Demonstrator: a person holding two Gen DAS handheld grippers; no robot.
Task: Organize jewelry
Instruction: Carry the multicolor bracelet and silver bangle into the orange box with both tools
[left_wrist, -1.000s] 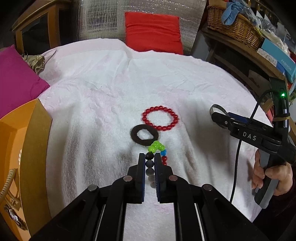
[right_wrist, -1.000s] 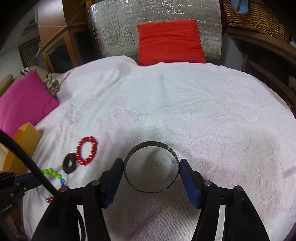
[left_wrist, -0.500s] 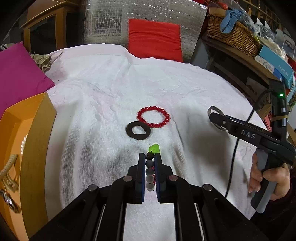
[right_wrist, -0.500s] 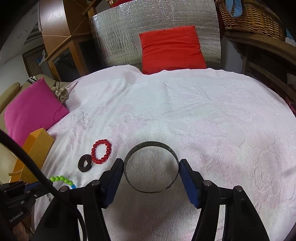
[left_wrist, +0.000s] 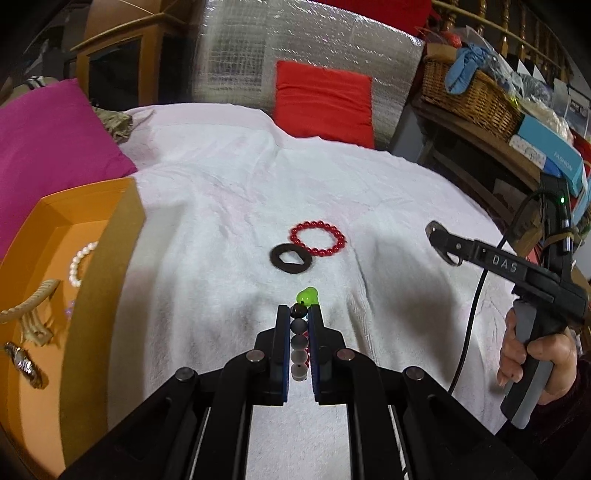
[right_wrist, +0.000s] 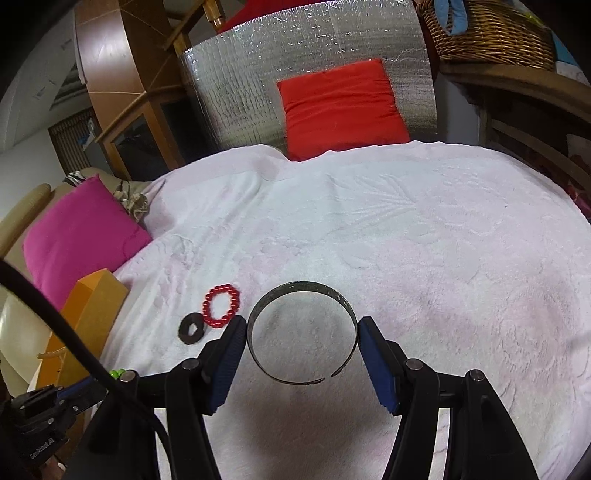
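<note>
Beaded string (left_wrist: 300, 343): pinched between the pads of the left gripper (left_wrist: 300, 314), grey and black beads stacked in a row along the narrow gap, green beads (left_wrist: 307, 296) poking out past the fingertips.
Left gripper: pressed nearly together on the beads, held above the white towel (left_wrist: 221, 206), pointing down towards it.
Metal bangle (right_wrist: 302, 332): open-ended band, clamped edge to edge between the blue pads of the right gripper (right_wrist: 302, 326), its gap turned towards the camera.
Right gripper: spread about as wide as the bangle, each pad touching one side of the band; seen in the left view (left_wrist: 443, 240) off to the right, handle gripped by a hand (left_wrist: 535, 354).
Red bead bracelet (left_wrist: 318, 238): flat on the towel, beyond the left fingertips, well apart from them.
Dark flat ring (left_wrist: 291, 258): on the towel, touching or just beside the red bracelet, on the nearer side.
Orange box (left_wrist: 92, 192): open, at the towel's left edge, left of the left gripper.
Box contents: pearl bracelet (left_wrist: 79, 264), metal watch (left_wrist: 24, 363), rope handle (left_wrist: 27, 306).
Surroundings: magenta cushion (left_wrist: 48, 136) behind the box, red cushion (left_wrist: 325, 99) at the far edge, wicker basket (left_wrist: 469, 96) on a shelf to the right.
</note>
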